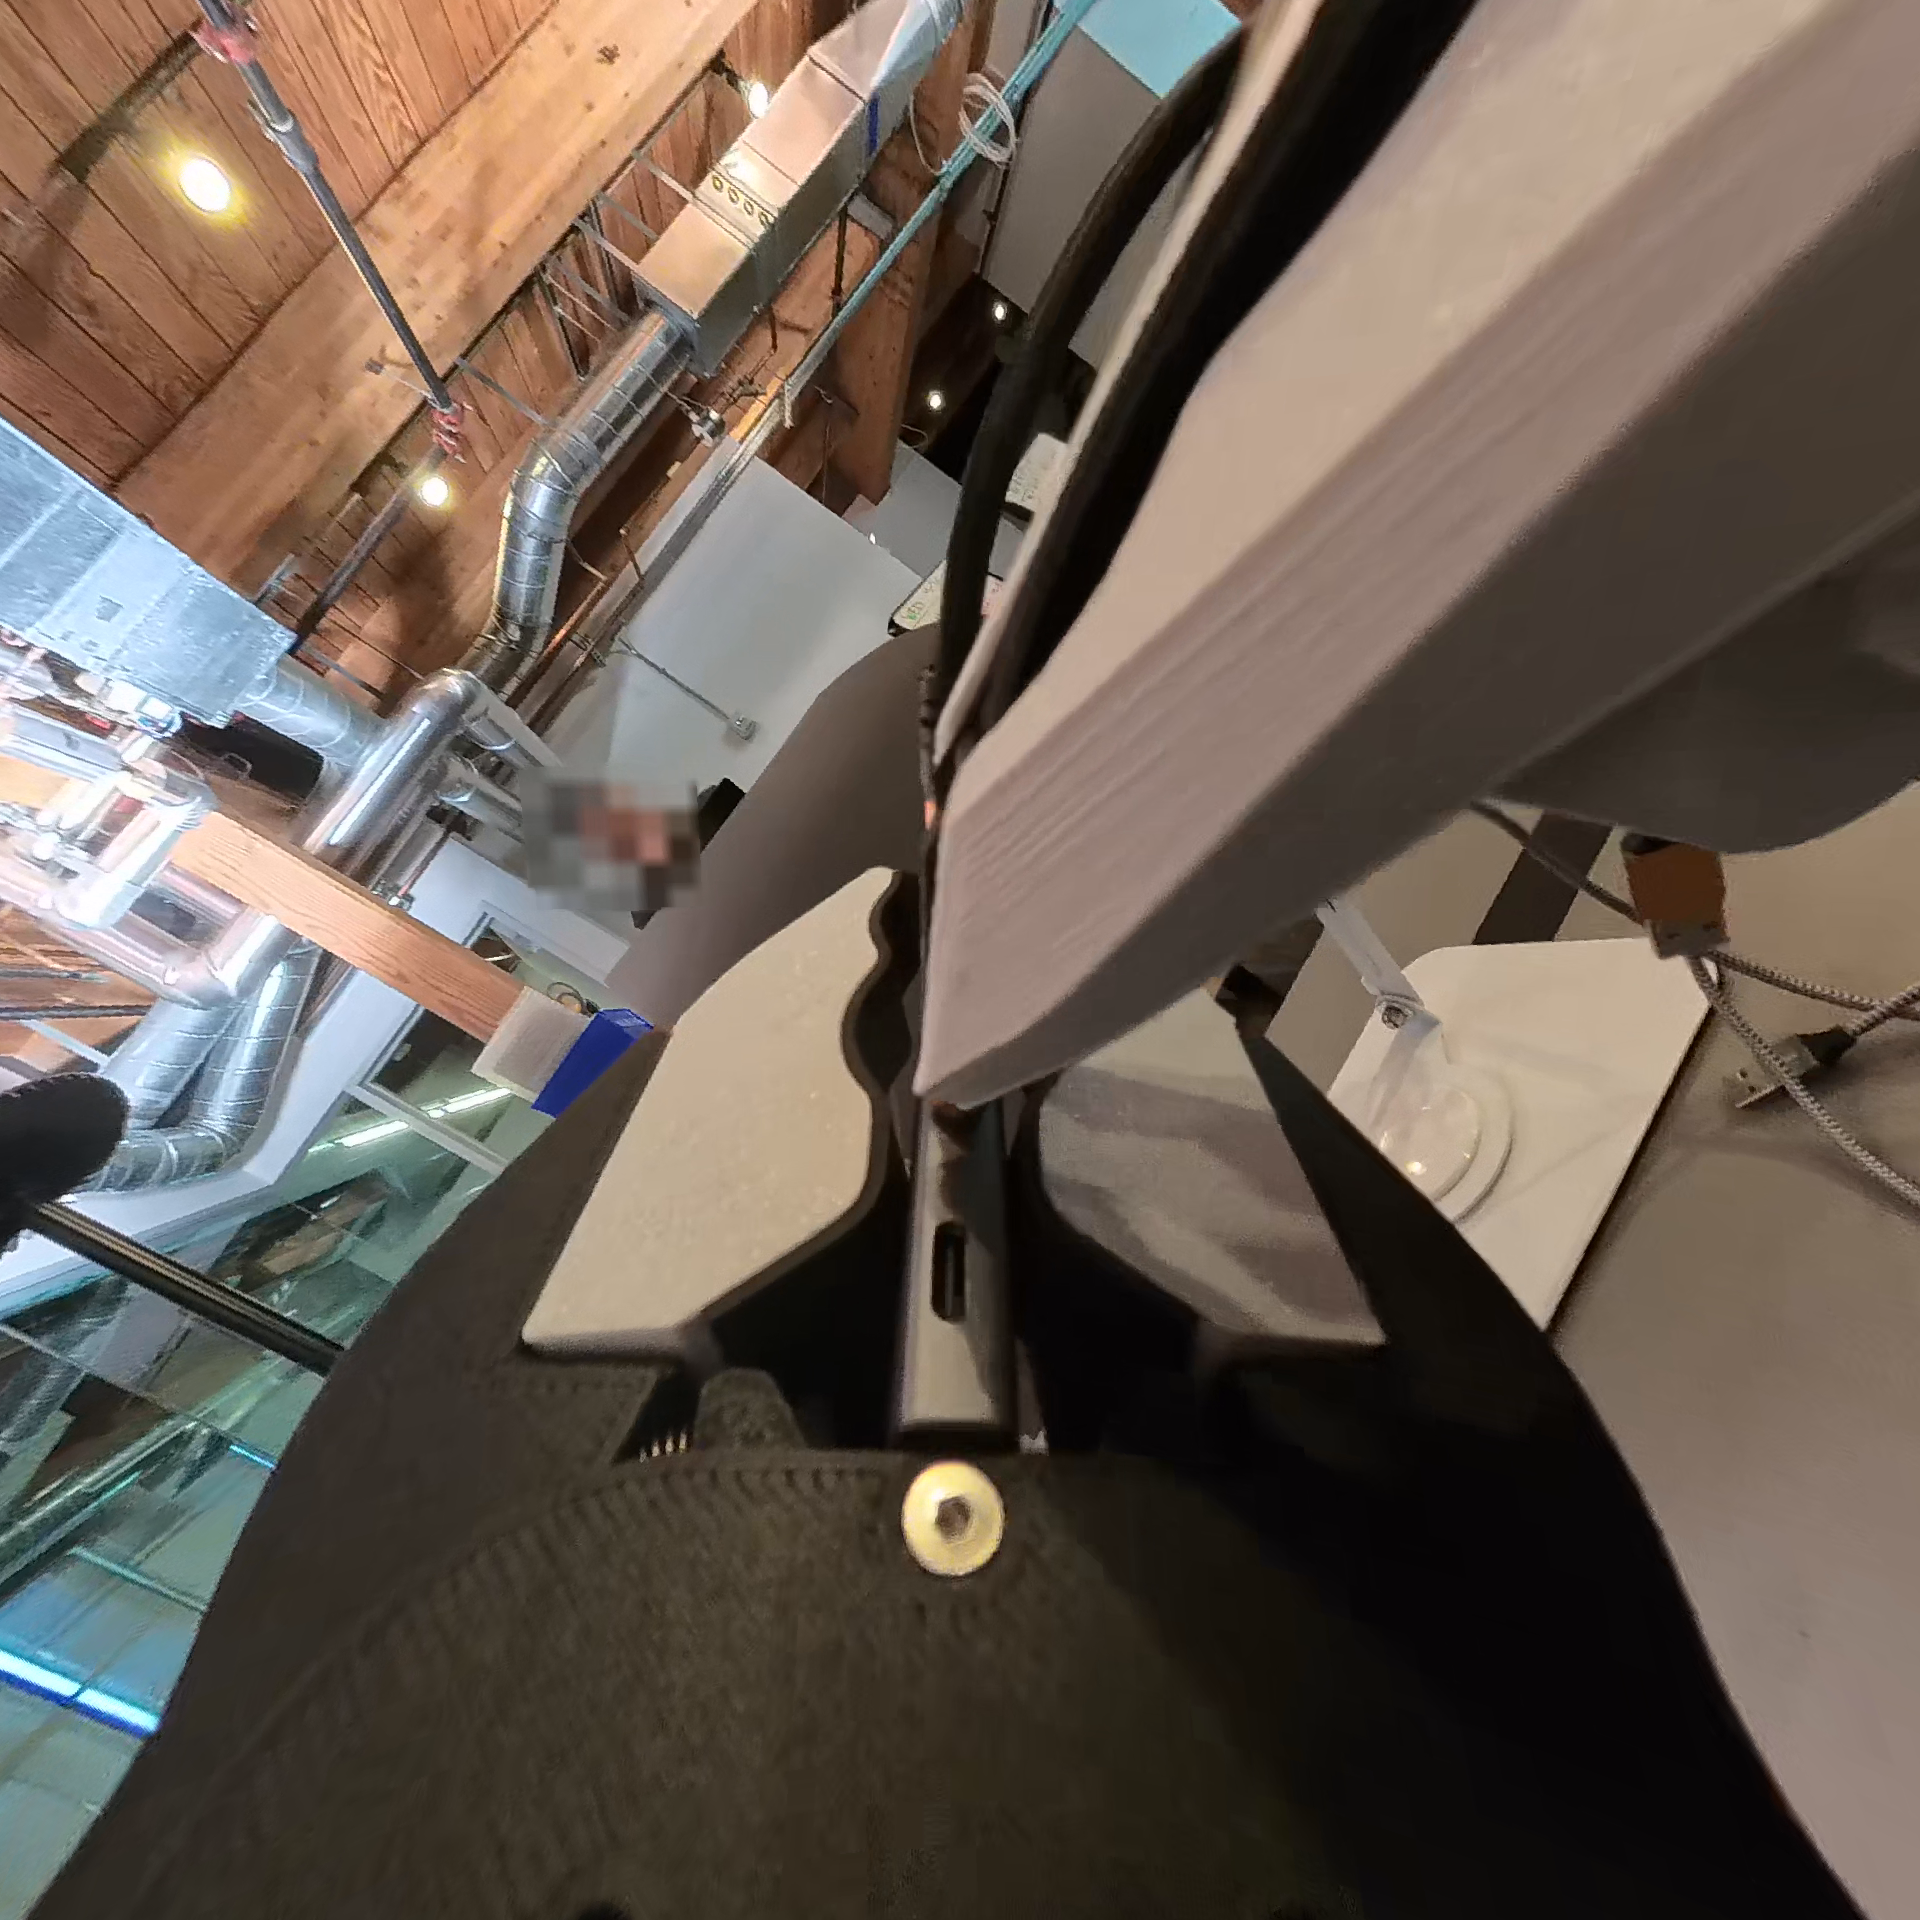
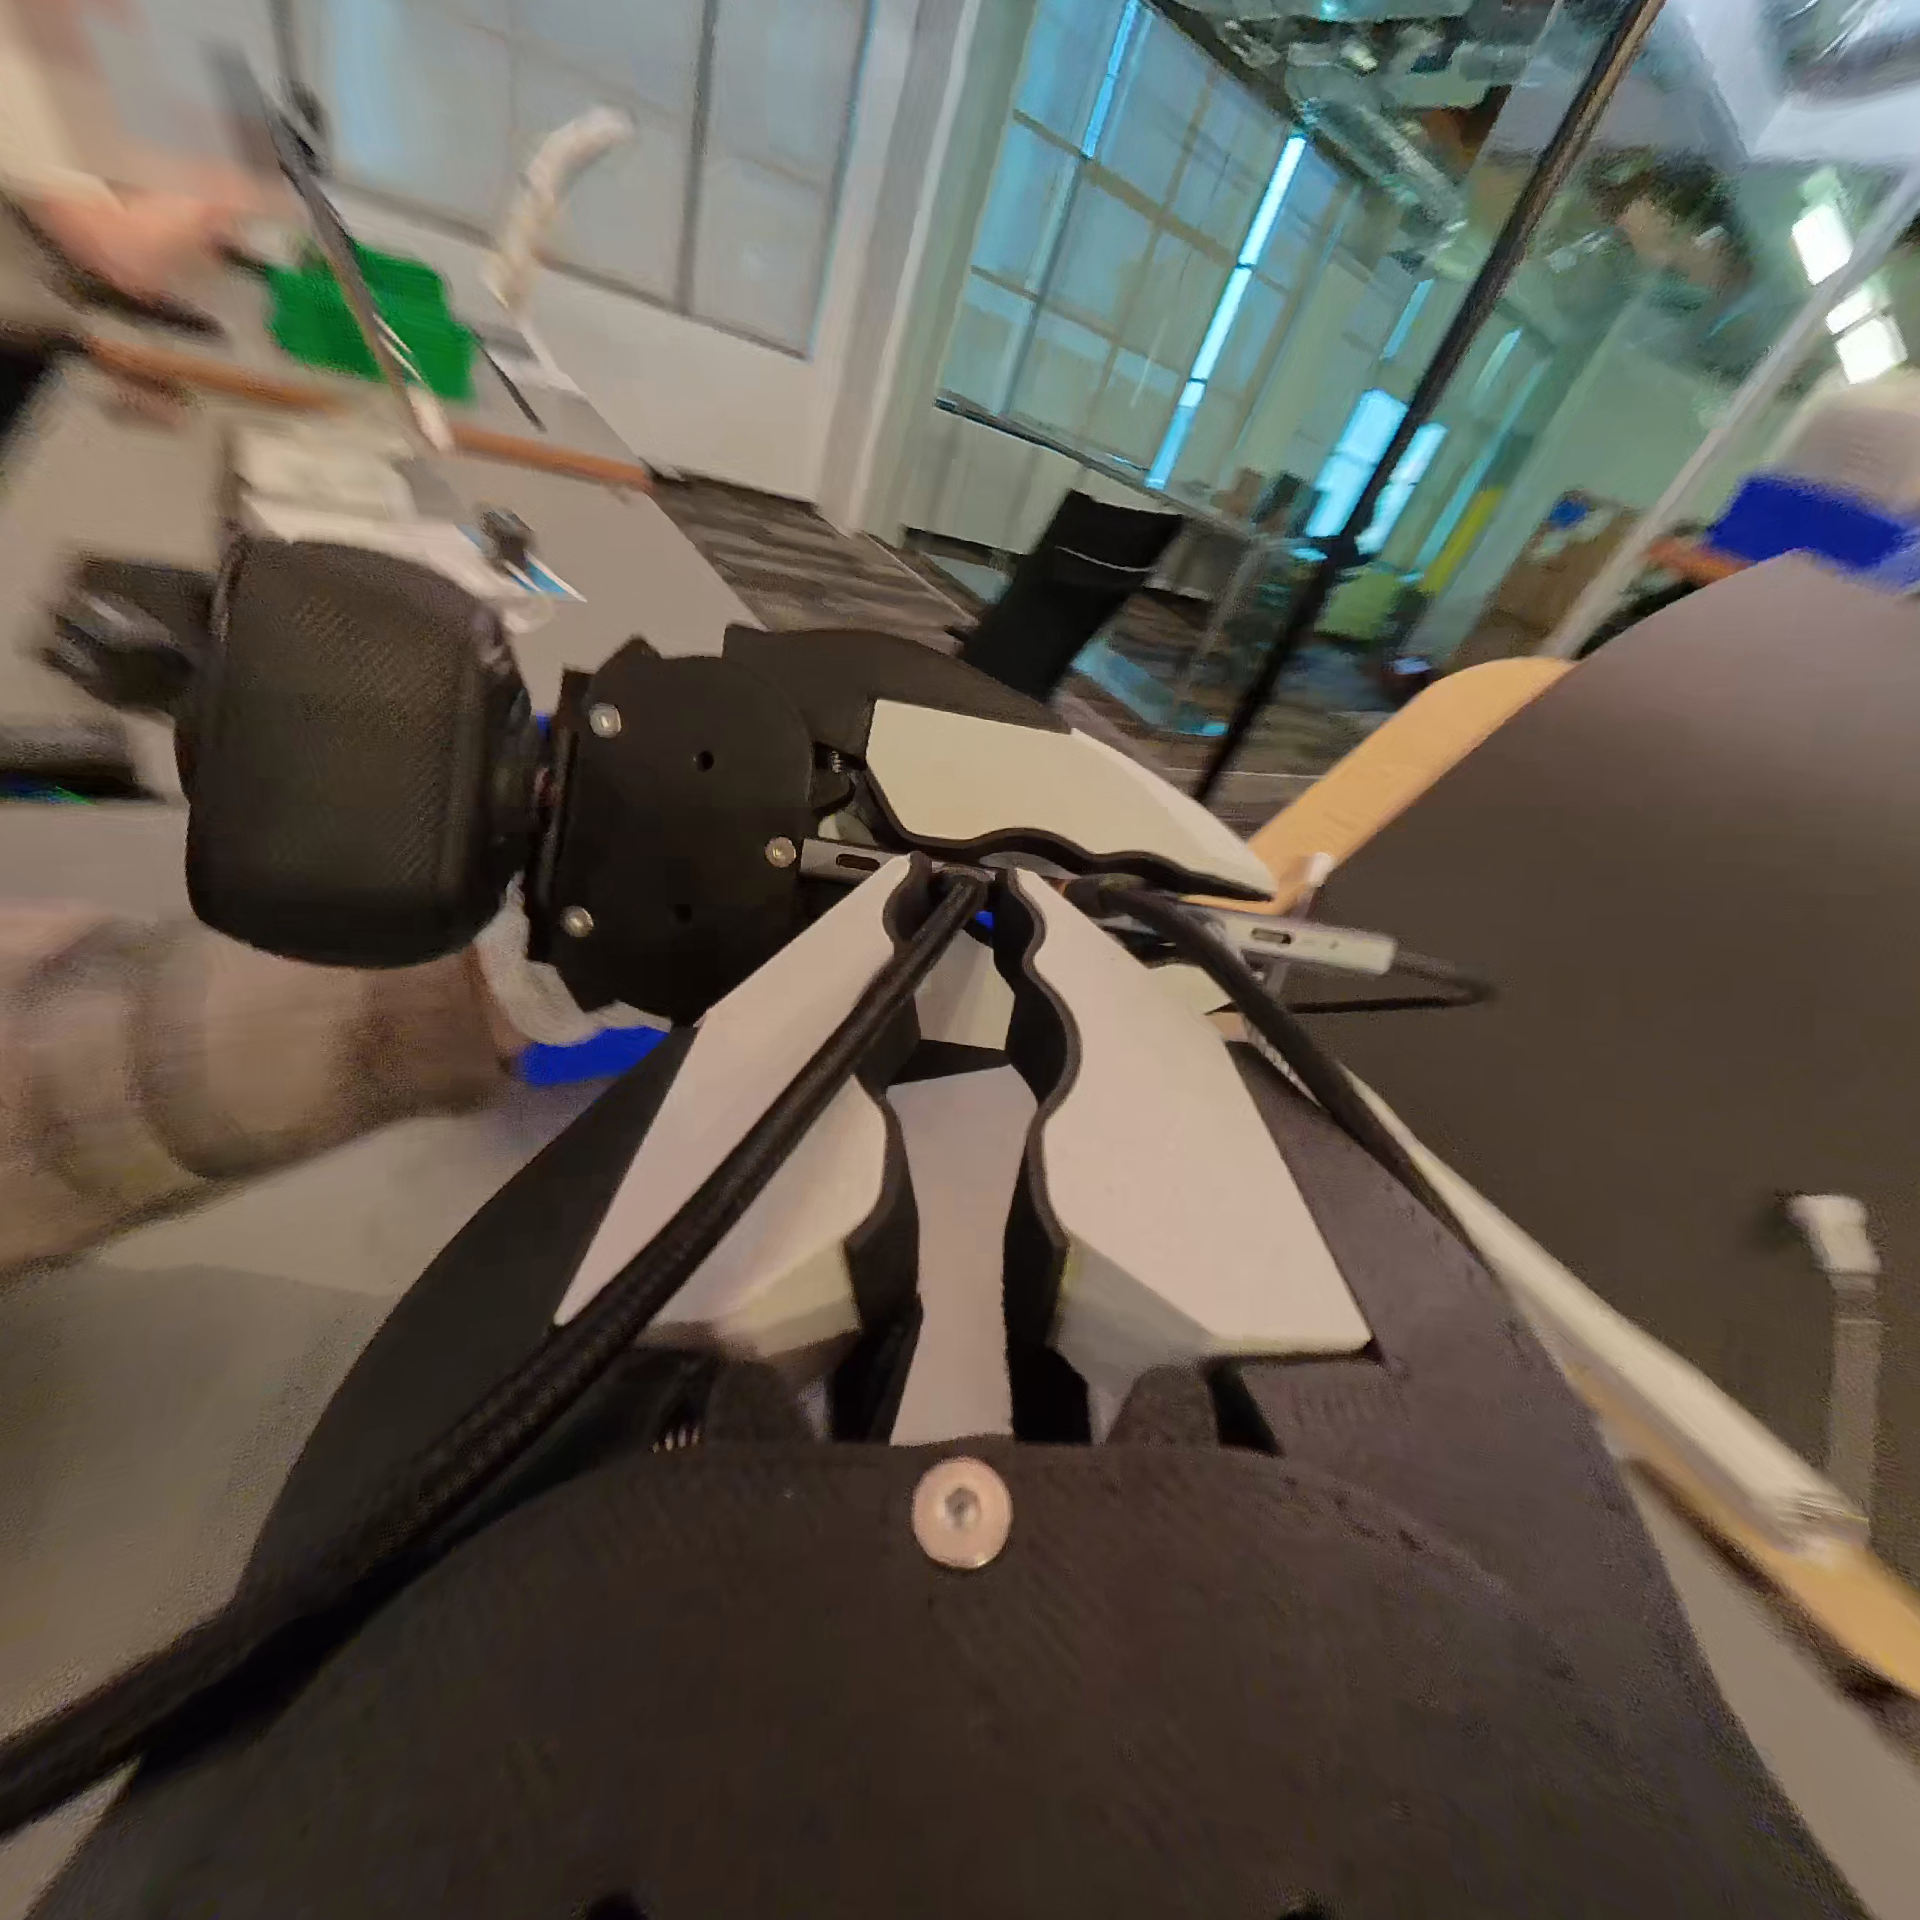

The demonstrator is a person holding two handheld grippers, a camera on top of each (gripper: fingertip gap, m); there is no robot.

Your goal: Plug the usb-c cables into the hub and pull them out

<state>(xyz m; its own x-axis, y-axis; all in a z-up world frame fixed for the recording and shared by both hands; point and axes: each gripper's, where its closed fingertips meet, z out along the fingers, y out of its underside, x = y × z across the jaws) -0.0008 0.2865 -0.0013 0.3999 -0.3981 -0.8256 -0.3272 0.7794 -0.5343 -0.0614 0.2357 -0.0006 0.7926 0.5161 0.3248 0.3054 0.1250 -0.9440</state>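
The left claw point(image 1: 951, 1195) is clamped on the hub point(image 1: 951, 1309), a slim dark grey bar that runs back between its two white fingers point(image 1: 717, 1174) toward the camera, with one empty slot showing on its side. From the right wrist view the same hub point(image 2: 862, 862) pokes out behind the left claw point(image 2: 1039, 831), and a second empty slot sits on the stretch beyond it.

The right claw point(image 2: 951, 883) is pinched nearly closed at its tips on a black braided cable point(image 2: 727, 1174), which trails back over its left finger and out of view. Those tips sit right at the hub's edge; the plug itself is hidden between them, so I cannot tell whether it is seated or only lined up.

A second black cable point(image 2: 1226, 966) drops away to the right of the tips, apparently already in the hub.

My reading is that this is the plug-in or pull-out instant for the held cable. The next move calls for a straight push or pull along the slot's line, with the left claw holding the hub steady so it doesn't twist. A grey braided cable point(image 1: 1797, 1049) lies loose on the desk point(image 1: 1766, 1403) beyond.
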